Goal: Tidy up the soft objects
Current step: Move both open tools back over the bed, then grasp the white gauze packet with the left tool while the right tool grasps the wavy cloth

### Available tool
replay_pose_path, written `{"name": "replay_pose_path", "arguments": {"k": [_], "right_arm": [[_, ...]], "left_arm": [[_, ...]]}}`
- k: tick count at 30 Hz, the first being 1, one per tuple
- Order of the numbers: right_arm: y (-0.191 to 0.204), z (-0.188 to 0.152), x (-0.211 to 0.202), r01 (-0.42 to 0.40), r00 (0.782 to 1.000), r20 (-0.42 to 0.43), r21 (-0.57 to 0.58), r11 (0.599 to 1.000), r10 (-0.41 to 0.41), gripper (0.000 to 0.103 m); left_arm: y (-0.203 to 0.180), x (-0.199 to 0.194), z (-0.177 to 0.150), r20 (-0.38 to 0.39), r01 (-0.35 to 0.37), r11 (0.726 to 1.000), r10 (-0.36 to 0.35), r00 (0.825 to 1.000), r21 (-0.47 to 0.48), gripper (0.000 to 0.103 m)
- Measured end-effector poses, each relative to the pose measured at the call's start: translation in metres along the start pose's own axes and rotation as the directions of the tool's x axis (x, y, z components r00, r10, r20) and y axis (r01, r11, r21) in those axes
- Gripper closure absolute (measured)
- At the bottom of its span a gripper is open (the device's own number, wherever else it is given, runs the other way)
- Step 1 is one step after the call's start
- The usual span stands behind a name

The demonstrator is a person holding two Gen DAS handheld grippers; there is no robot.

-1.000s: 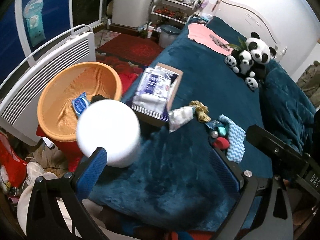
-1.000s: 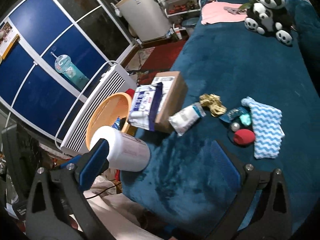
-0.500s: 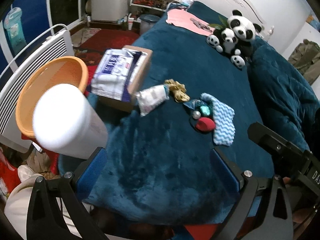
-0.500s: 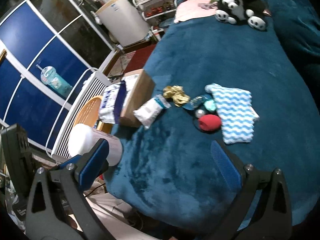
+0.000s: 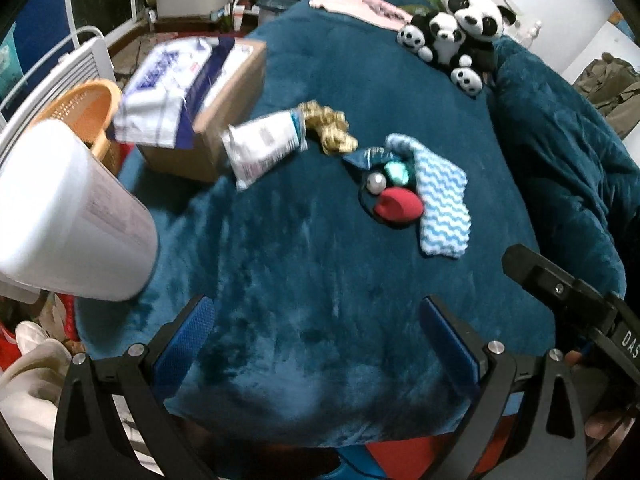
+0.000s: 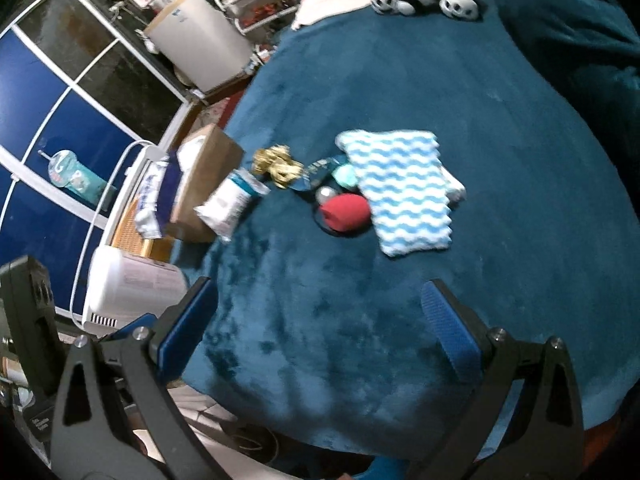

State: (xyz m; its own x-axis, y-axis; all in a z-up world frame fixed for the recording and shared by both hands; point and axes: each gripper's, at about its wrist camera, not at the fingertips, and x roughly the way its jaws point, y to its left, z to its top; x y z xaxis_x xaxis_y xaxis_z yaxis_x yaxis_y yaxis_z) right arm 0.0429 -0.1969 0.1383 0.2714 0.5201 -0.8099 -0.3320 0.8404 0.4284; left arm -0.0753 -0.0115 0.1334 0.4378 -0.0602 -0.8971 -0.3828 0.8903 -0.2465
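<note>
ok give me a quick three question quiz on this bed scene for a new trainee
1. True or false: the left gripper is shut on the red soft item.
2. What lies directly right of that red item in the left wrist view?
A. the gold scrunchie
B. the blue and white zigzag cloth
C. the panda toys
3. Fill in: the white packet leans against the ____ box.

Key
1. False; both it and the right gripper are open and empty above the blanket.
2. B
3. cardboard
</note>
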Motion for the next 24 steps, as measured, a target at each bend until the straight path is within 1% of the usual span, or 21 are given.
{"name": "replay_pose_path", "arguments": {"k": [6, 9, 11, 14, 17, 19, 20, 22, 24], "right_arm": [[-0.017, -0.002, 0.022, 0.029, 0.999, -0.039, 0.027, 0.999, -0.028, 0.001], [-0.023, -0.002, 0.035, 0.037, 0.998, -0.061, 0.038, 0.999, -0.034, 0.001], [-0.027, -0.002, 0.043, 0.041, 0.997, -0.073, 0.048, 0.998, -0.037, 0.001], [-0.035, 0.001, 0.050, 0.048, 0.996, -0.078, 0.072, 0.996, -0.042, 0.001], [-0.045, 0.007, 0.052, 0.060, 0.996, -0.070, 0.095, 0.994, -0.053, 0.001], [-0.052, 0.012, 0.051, 0.071, 0.996, -0.060, 0.108, 0.992, -0.065, 0.001], [-0.054, 0.015, 0.051, 0.076, 0.996, -0.055, 0.114, 0.991, -0.070, 0.001], [-0.059, 0.019, 0.049, 0.085, 0.996, -0.045, 0.121, 0.989, -0.080, 0.001], [-0.062, 0.022, 0.048, 0.101, 0.995, -0.037, 0.122, 0.987, -0.097, 0.001]], "left_arm": [[0.009, 0.027, -0.005, -0.054, -0.019, 1.000, 0.018, 0.998, -0.013, 0.001], [0.012, 0.036, -0.005, -0.064, -0.051, 0.999, 0.050, 0.997, -0.001, 0.001], [0.013, 0.040, -0.001, -0.054, -0.082, 0.997, 0.083, 0.995, 0.015, 0.001], [0.011, 0.046, 0.013, -0.010, -0.149, 0.987, 0.149, 0.989, 0.058, 0.001], [0.005, 0.054, 0.030, 0.051, -0.231, 0.966, 0.226, 0.973, 0.113, 0.001], [-0.004, 0.061, 0.044, 0.101, -0.297, 0.942, 0.283, 0.954, 0.155, 0.001], [-0.007, 0.063, 0.048, 0.119, -0.318, 0.933, 0.301, 0.946, 0.170, 0.001], [-0.019, 0.068, 0.060, 0.181, -0.380, 0.900, 0.346, 0.921, 0.212, 0.001], [-0.025, 0.072, 0.068, 0.231, -0.427, 0.871, 0.376, 0.897, 0.242, 0.001]]}}
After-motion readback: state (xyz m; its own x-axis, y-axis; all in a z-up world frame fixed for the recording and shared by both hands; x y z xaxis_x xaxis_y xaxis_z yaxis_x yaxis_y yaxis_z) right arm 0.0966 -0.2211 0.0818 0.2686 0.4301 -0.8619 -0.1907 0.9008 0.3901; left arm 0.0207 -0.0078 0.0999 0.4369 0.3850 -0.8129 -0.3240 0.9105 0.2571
